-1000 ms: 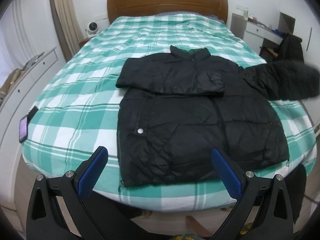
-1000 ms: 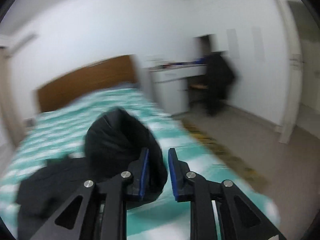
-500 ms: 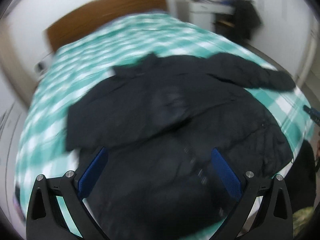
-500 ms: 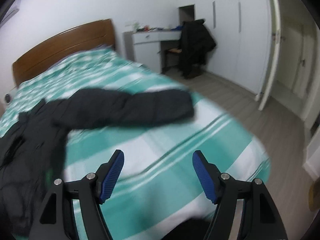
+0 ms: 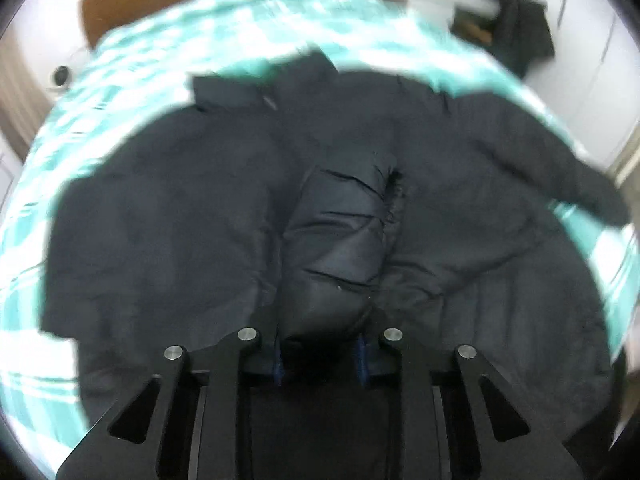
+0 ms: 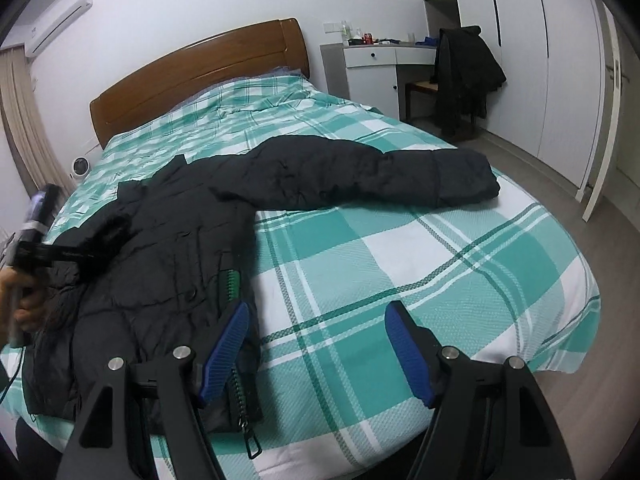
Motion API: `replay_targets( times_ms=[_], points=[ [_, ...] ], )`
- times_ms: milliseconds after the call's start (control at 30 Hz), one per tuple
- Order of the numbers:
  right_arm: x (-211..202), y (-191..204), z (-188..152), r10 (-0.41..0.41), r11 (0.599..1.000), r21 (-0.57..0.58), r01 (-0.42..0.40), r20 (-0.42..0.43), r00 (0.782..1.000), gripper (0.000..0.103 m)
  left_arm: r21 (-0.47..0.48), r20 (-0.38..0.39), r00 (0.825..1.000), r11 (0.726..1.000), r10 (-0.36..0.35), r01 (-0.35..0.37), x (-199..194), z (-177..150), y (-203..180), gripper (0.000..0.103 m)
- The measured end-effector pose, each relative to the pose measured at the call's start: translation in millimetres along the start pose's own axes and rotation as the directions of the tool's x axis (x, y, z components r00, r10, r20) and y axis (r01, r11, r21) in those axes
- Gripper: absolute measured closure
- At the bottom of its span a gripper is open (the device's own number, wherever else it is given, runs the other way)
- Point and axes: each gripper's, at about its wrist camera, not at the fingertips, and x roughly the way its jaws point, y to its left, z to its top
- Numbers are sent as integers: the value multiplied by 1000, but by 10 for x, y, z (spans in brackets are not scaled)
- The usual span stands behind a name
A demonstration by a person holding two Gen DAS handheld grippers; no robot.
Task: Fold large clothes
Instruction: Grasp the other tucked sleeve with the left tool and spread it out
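Left wrist view: the left gripper (image 5: 320, 354) is closed on a padded fold of a black puffer jacket (image 5: 168, 232), the quilted bunch rising between its blue-lined fingers (image 5: 277, 360). The jacket fills most of this view, spread across a bed (image 5: 132, 64) covered in green-and-white plaid. One sleeve (image 5: 560, 168) trails toward the right edge of the mattress. Motion blur softens the whole view: the plaid pattern smears into streaks, the jacket's collar area is vague, and the furniture at the upper right is only a pale and dark shape. The pads themselves are largely buried under fabric, so how much cloth sits between them is unclear.

Right wrist view: sharp where the other is blurred. The right gripper (image 6: 316, 350) hovers with its jaws spread wide and nothing between them, low over the foot of the bed (image 6: 460, 264), its left finger just above the jacket's (image 6: 168, 248) zippered edge. The sleeve (image 6: 360, 172) lies straight across the bedspread, its cuff near the far side. This view alone shows the wooden headboard (image 6: 192, 76), a white desk (image 6: 380, 68) with a dark garment (image 6: 464, 76) draped over its chair, white wardrobe doors (image 6: 560, 60), and an air conditioner (image 6: 60, 12) high on the wall. At the left edge the person's hand (image 6: 28, 300) grips the other tool's handle, partly cut off by the frame; that tool's tips are lost against the black jacket.
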Motion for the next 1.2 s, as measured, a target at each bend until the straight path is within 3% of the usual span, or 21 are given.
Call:
replay_targets(
  times_ms=[67, 167, 267, 333, 400, 433, 467, 533, 567, 600, 667, 733, 767, 833, 967, 1100, 1200],
  points=[
    [9, 27, 18, 10, 1000, 3, -10, 2, 1000, 30, -40, 75, 997, 999, 6, -3, -484, -62, 279, 78],
    [22, 100, 59, 26, 1000, 3, -26, 10, 1000, 30, -130, 187, 980, 990, 73, -49, -1264, -164, 857, 78],
    [34, 216, 86, 55, 998, -8, -55, 12, 998, 30, -263, 251, 951, 958, 179, -111, -1888, -336, 1577, 78],
    [45, 303, 95, 74, 997, -20, -74, 9, 997, 30, -360, 265, 926, 918, 270, -165, -2205, -535, 2052, 77],
    [35, 395, 95, 96, 995, -31, -96, 8, 995, 30, -454, 238, 894, 857, 380, -243, -2388, -771, 2525, 70],
    [23, 428, 93, 102, 994, -36, -102, 8, 995, 30, -491, 217, 876, 824, 431, -283, -2428, -888, 2730, 61],
    [8, 465, 89, 110, 993, -42, -109, 9, 994, 30, -529, 188, 849, 779, 493, -336, -2441, -1027, 2925, 44],
    [-22, 517, 79, 122, 991, -55, -121, 10, 993, 30, -607, 87, 776, 651, 625, -456, -2408, -1360, 3285, 31],
    [-38, 533, 74, 123, 991, -59, -123, 11, 992, 30, -636, 37, 754, 597, 656, -489, -2385, -1538, 3423, 31],
    [-54, 539, 68, 122, 991, -63, -121, 12, 992, 30, -667, -17, 753, 553, 658, -499, -2304, -1725, 3520, 31],
    [-81, 535, 60, 111, 992, -69, -110, 12, 994, 30, -714, -47, 784, 528, 618, -459, -2200, -1998, 3543, 31],
    [-102, 510, 56, 98, 993, -73, -98, 7, 995, 30, -732, -39, 821, 543, 570, -411, -2114, -2195, 3390, 31],
    [-107, 490, 58, 90, 993, -73, -89, 5, 996, 30, -727, -33, 843, 566, 537, -389, -2043, -2258, 3242, 31],
    [-96, 447, 69, 73, 995, -70, -73, 0, 997, 30, -710, -16, 870, 608, 492, -357, -1984, -2302, 3022, 29],
    [-64, 405, 94, 47, 997, -57, -49, -20, 999, 30, -648, 82, 926, 726, 368, -231, -1826, -2142, 2390, 21],
    [-90, 453, 133, 39, 997, -62, -40, -18, 999, 30, -552, 162, 942, 818, 293, -160, -1811, -1914, 1777, 19],
    [-128, 521, 141, 17, 996, -92, -17, -4, 1000, 22, -483, 208, 941, 865, 265, -137, -1831, -1731, 1400, 11]
  ],
)
